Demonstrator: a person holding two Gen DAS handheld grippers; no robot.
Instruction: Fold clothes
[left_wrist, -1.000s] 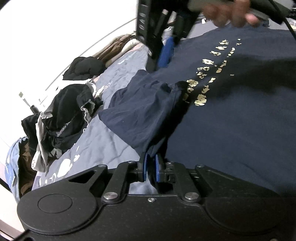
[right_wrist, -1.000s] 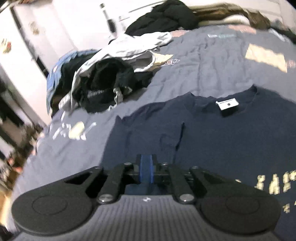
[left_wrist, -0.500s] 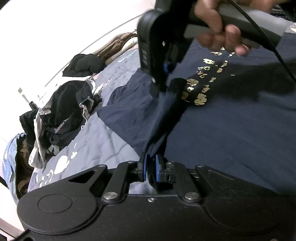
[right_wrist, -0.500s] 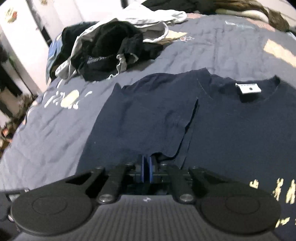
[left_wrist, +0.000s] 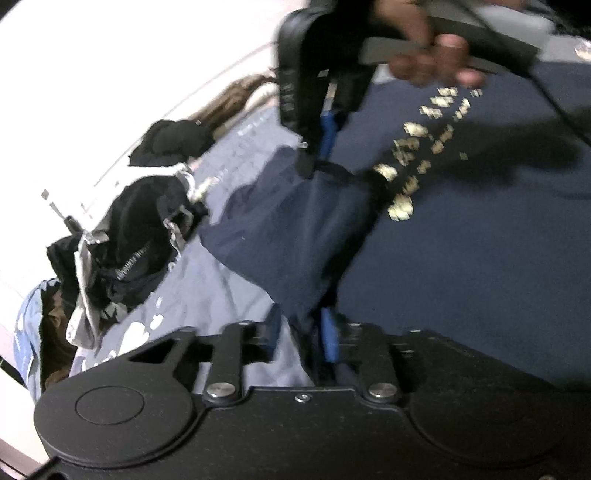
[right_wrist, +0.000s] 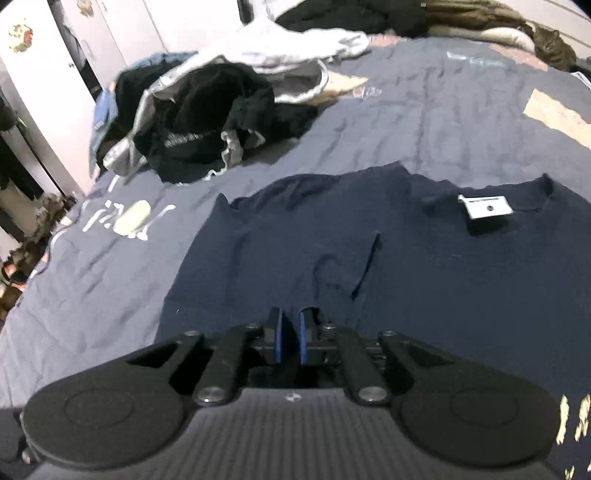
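Navy cotton fills the lower half of both views: a dark blue T-shirt (right_wrist: 443, 295) lies spread on a blue-grey bedspread (right_wrist: 424, 122). In the left wrist view, the left gripper (left_wrist: 301, 332) sits at the bottom centre with its blue pads parted; a fold of the shirt's side hangs between them against the right pad, though motion blur makes it hard to say whether the cloth is pinched, and the gap suggests it is loose. From there the fold runs up the frame to the right gripper (left_wrist: 325, 147), held by a hand (left_wrist: 432, 59) at the top centre, its blue fingers meeting the cloth near the sleeve. The gold print (left_wrist: 417, 162) lies right of that fold, in the upper right.

In the right wrist view, the right gripper (right_wrist: 290, 339) shows a narrow gap between its pads with no cloth inside it, so it stands slightly apart and empty. The shirt stretches away from it, long axis running from bottom centre toward the collar with its white neck label (right_wrist: 485, 210) at right of centre. Beyond, in the upper left, a heap of black and grey clothes (right_wrist: 207, 122) rests on the bedspread.
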